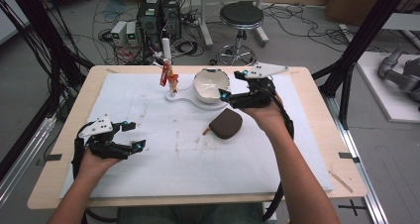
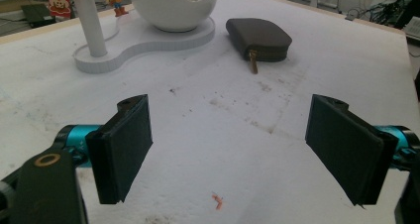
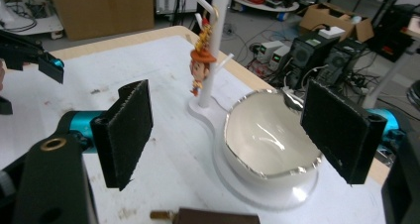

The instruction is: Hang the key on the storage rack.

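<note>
A white stand (image 1: 183, 96) at the table's back middle carries a thin post (image 1: 166, 50) and a white bowl (image 1: 210, 85). A small toy figure (image 1: 168, 78) hangs from the post; the right gripper view shows it (image 3: 202, 65) beside the bowl (image 3: 267, 135). A brown zip pouch (image 1: 226, 123) lies in front of the bowl. My right gripper (image 1: 232, 85) hovers just right of the bowl, open and holding nothing (image 3: 230, 135). My left gripper (image 1: 134, 135) rests low at the front left, open and holding nothing (image 2: 228, 149), facing the pouch (image 2: 258, 38).
A white mat (image 1: 163, 159) covers most of the wooden table (image 1: 59, 184). Behind the table on the floor stand a black stool (image 1: 241, 16), computer boxes (image 1: 158, 16) and tangled cables. Black frame posts (image 1: 356, 45) rise at both sides.
</note>
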